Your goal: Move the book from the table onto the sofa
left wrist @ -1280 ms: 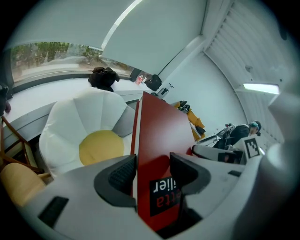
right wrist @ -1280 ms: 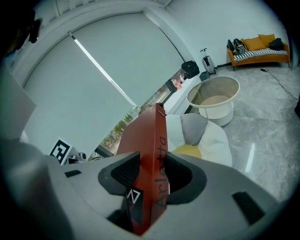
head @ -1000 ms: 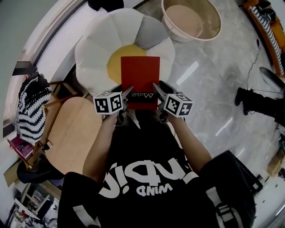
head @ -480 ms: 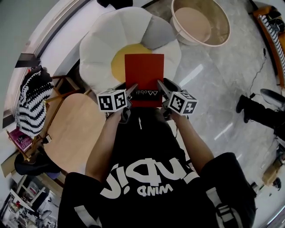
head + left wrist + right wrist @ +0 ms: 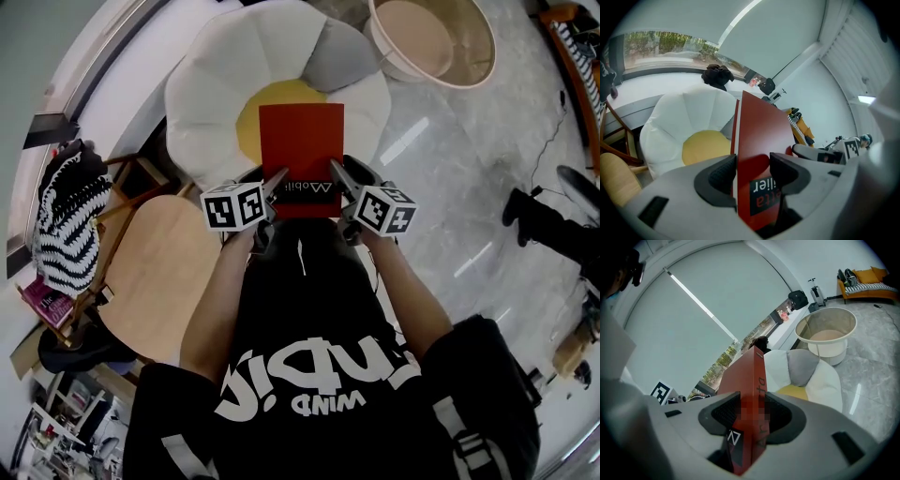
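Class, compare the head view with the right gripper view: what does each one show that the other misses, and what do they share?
Only the head view: the round wooden table, a striped cloth and the person's black shirt. Only the right gripper view: trees outside the window and the lettering on the red book's spine, clamped in the right claw. Both: the book, the flower-shaped seat and the round tub.

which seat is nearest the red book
The white flower-shaped sofa with the yellow centre, right behind the book; the round wooden chair stands aside.
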`<action>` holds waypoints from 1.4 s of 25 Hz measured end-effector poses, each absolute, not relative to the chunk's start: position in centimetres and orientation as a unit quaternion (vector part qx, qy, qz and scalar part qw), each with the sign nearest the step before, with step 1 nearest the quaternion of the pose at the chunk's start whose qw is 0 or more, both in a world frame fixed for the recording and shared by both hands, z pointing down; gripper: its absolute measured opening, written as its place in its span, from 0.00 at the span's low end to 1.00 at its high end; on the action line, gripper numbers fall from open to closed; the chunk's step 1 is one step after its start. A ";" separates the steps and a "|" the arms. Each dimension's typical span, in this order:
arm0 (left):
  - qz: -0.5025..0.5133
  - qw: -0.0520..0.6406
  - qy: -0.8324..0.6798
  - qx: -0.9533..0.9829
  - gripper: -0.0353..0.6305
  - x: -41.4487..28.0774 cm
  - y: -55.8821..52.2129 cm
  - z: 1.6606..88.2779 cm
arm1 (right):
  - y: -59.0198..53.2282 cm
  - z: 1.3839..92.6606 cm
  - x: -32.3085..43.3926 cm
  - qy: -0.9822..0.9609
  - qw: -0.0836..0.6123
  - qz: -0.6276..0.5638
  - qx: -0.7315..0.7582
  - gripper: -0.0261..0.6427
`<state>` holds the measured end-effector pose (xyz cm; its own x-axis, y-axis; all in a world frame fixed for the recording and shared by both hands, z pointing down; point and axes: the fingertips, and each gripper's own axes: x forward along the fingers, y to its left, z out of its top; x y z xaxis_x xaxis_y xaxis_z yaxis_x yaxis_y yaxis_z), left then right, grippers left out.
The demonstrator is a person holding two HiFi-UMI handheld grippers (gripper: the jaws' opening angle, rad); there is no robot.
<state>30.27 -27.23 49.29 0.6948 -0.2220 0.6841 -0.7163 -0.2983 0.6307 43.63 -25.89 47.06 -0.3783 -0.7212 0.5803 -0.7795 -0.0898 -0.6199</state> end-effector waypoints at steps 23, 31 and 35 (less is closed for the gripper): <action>0.259 0.540 -0.311 0.738 0.40 29.7 -33.7 64.4 | -32.9 62.5 43.3 -0.655 0.027 0.508 0.559 0.27; 0.267 0.540 -0.314 0.734 0.40 29.4 -35.4 70.6 | -34.4 69.0 42.9 -0.653 0.031 0.515 0.555 0.27; 0.266 0.543 -0.313 0.732 0.40 29.4 -35.9 73.6 | -34.8 71.8 43.0 -0.648 0.035 0.518 0.558 0.27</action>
<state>29.44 -35.86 73.57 0.6617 -0.1695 0.7304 -0.7481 -0.2144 0.6280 43.00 -34.78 71.82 -0.3759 -0.6865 0.6225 -0.7588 -0.1576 -0.6319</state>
